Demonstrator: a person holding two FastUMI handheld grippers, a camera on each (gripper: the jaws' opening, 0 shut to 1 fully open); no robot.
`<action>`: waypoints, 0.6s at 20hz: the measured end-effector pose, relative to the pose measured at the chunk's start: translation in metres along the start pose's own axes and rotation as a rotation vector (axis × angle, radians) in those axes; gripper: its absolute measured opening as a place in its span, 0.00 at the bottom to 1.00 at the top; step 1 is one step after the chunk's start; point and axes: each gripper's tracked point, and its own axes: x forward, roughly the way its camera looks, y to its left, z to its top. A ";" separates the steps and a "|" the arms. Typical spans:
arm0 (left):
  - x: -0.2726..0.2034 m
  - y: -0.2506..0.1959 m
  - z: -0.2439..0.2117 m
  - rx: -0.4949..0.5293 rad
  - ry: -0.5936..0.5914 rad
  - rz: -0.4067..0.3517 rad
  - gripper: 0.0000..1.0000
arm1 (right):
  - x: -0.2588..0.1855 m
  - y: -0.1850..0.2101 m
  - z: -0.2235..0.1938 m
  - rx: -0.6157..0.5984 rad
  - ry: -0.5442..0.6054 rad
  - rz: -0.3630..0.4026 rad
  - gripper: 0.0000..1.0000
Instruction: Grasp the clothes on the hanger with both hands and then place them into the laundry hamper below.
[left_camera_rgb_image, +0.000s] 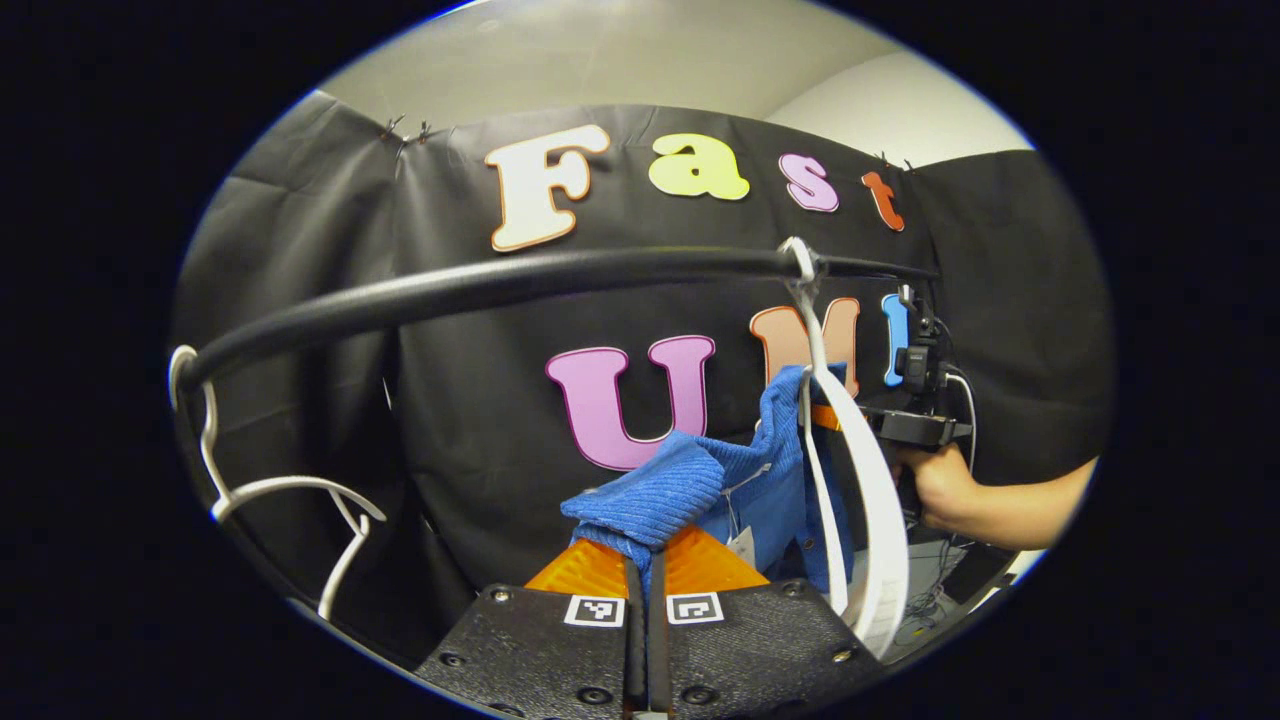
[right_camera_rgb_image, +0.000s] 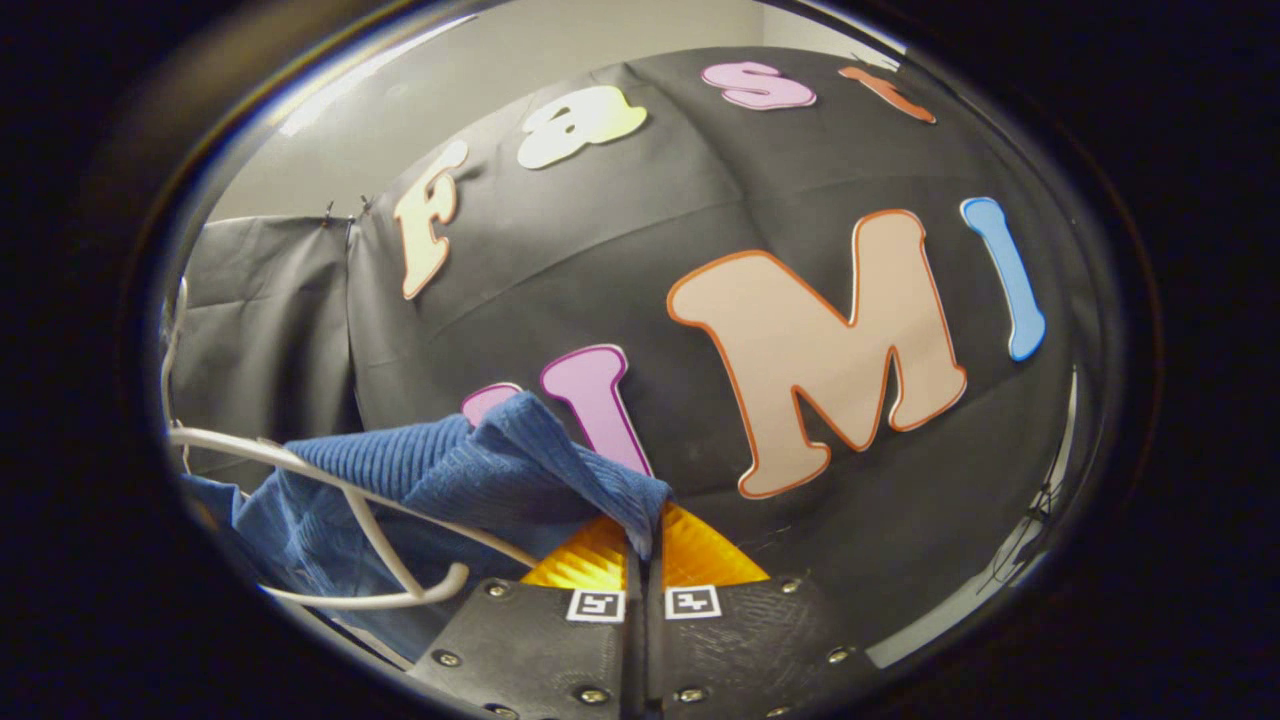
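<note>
Rail (left_camera_rgb_image: 560, 275): high up, in front of the wall.
Hanger (left_camera_rgb_image: 860, 470): hooked on the rail.
Clothes (left_camera_rgb_image: 700, 490): hanging on the hanger.

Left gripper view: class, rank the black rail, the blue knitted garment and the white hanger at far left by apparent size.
1. Black rail, largest.
2. Blue knitted garment, though nearness to the camera enlarges it.
3. White hanger at far left, smallest.

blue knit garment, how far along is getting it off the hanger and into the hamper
Done: the left hand-held gripper and right hand-held gripper are each shut on the blue ribbed knit garment. In hand: it drapes across the white plastic hanger hooked on the black rail. Left: freeing it and lowering it into the hamper.
</note>
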 end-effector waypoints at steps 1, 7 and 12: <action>0.003 0.002 -0.003 -0.025 -0.009 0.000 0.00 | -0.001 -0.001 -0.007 0.000 -0.001 -0.004 0.01; -0.003 -0.006 -0.025 -0.159 -0.052 -0.010 0.01 | -0.012 0.000 -0.049 0.040 0.011 -0.008 0.01; -0.007 -0.009 -0.064 -0.249 -0.013 -0.055 0.00 | -0.009 0.010 -0.068 0.104 0.033 -0.006 0.01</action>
